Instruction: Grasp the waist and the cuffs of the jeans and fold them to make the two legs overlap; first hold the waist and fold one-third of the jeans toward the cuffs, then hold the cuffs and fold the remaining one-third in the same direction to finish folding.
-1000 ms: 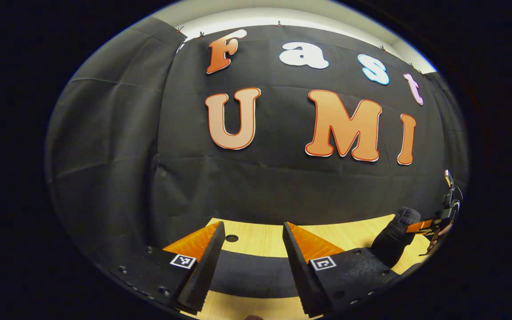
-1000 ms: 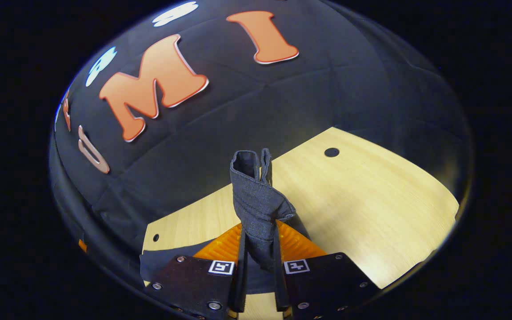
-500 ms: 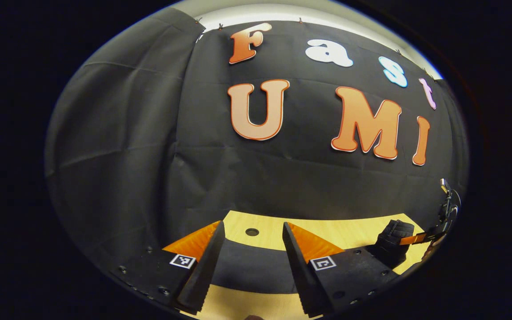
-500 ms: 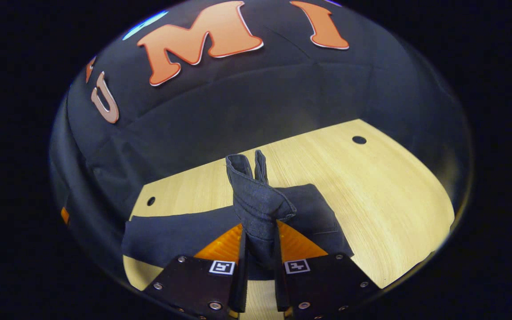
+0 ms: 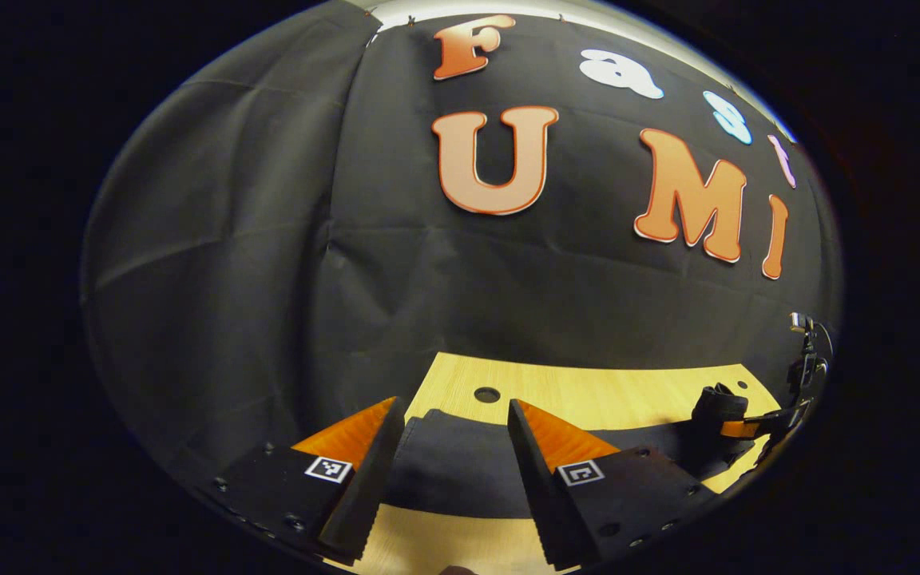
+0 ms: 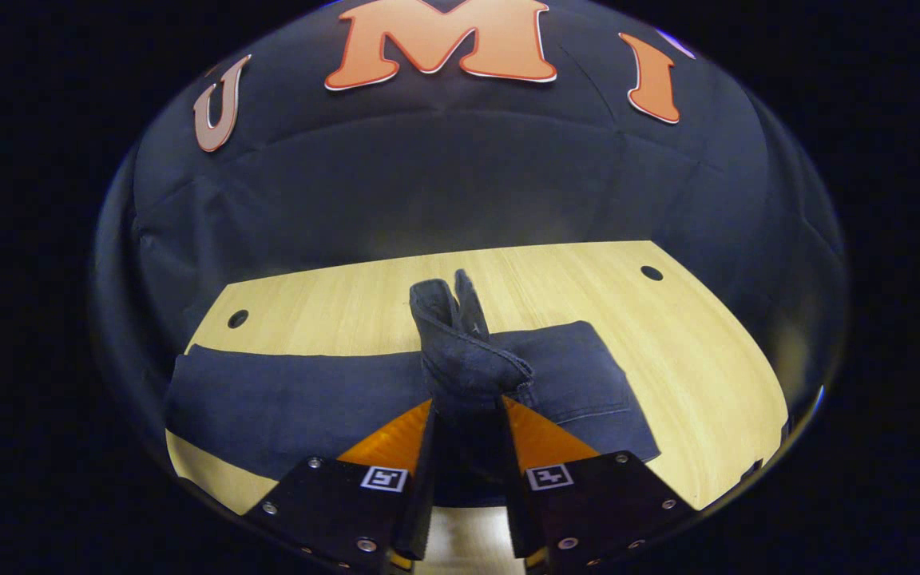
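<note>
The right gripper [image 6: 466,447] is clenching a bunched end of the jeans [image 6: 292,399]; the left gripper [image 5: 448,455] is hanging open, so the unsupported fabric ahead may be skewing.

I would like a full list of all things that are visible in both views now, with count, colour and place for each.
jeans: one pair, dark blue, flat on the table, one bunched end lifted.
table: one, light wood, under the jeans, three small round holes near its far edge.
booth wall: one, black cloth, behind the table.
left hand-held gripper: one, black with orange fingers, open above the jeans' edge.
right hand-held gripper: one, black with orange fingers, closed on the bunched end of the jeans; also seen far right in the left gripper view.
</note>
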A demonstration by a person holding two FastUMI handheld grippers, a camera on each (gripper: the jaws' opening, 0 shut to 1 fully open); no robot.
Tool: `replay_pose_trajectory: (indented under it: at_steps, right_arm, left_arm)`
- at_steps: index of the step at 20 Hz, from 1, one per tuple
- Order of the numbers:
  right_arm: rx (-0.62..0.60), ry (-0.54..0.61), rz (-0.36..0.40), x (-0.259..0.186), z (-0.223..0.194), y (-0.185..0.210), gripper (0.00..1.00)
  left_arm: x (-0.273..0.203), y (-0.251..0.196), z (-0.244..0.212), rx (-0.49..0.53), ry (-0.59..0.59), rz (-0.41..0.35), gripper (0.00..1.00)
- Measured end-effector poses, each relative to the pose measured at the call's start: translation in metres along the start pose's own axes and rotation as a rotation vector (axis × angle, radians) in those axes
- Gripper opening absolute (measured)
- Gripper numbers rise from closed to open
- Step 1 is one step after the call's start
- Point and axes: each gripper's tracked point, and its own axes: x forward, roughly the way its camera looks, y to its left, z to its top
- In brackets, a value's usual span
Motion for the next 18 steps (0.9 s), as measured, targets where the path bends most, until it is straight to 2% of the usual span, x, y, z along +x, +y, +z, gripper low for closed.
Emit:
replay_pose_trajectory:
  at_steps: [1, 2, 3, 4, 5, 6, 7, 8, 9, 10, 12, 14, 16, 18]
  right_arm:
    - [0.012, -0.001, 0.037, -0.003, 0.004, 0.003, 0.44]
    - [0.027, 0.003, 0.066, -0.005, 0.004, 0.008, 0.50]
    - [0.025, 0.001, 0.071, -0.007, 0.007, 0.003, 0.51]
    - [0.012, -0.008, 0.069, -0.011, 0.012, -0.001, 0.52]
    - [0.001, -0.013, 0.066, -0.013, 0.015, -0.004, 0.53]
    - [-0.005, -0.022, 0.065, -0.019, 0.018, -0.006, 0.59]
    - [-0.011, -0.034, 0.062, -0.028, 0.021, -0.011, 0.63]
    - [-0.010, -0.048, 0.054, -0.037, 0.026, -0.019, 0.71]
    - [-0.007, -0.059, 0.045, -0.049, 0.032, -0.031, 0.68]
    - [-0.001, -0.068, 0.031, -0.061, 0.036, -0.044, 0.81]
    - [0.005, -0.095, 0.010, -0.075, 0.041, -0.051, 0.85]
    - [0.006, -0.118, -0.014, -0.089, 0.046, -0.059, 0.87]
    - [0.008, -0.132, -0.039, -0.096, 0.046, -0.066, 0.88]
    - [0.010, -0.150, -0.066, -0.106, 0.048, -0.077, 0.88]
  left_arm:
    - [0.007, 0.006, -0.009, -0.010, 0.026, -0.005, 0.78]
    - [0.014, 0.012, -0.018, -0.024, 0.053, -0.008, 0.82]
    - [0.022, 0.019, -0.029, -0.036, 0.088, -0.007, 0.80]
    - [0.033, 0.023, -0.039, -0.049, 0.121, -0.007, 0.87]
    - [0.041, 0.028, -0.053, -0.063, 0.169, 0.002, 0.88]
    - [0.050, 0.036, -0.068, -0.080, 0.218, 0.012, 0.97]
    - [0.057, 0.042, -0.083, -0.102, 0.269, 0.019, 0.94]
    - [0.065, 0.049, -0.098, -0.122, 0.318, 0.034, 0.95]
    - [0.072, 0.056, -0.113, -0.150, 0.369, 0.048, 0.96]
    - [0.079, 0.062, -0.126, -0.179, 0.419, 0.066, 0.97]
    - [0.092, 0.069, -0.152, -0.238, 0.525, 0.091, 0.97]
    - [0.102, 0.072, -0.170, -0.279, 0.608, 0.082, 0.98]
    - [0.113, 0.073, -0.179, -0.269, 0.665, 0.059, 0.98]
    - [0.131, 0.073, -0.184, -0.198, 0.698, 0.045, 0.98]
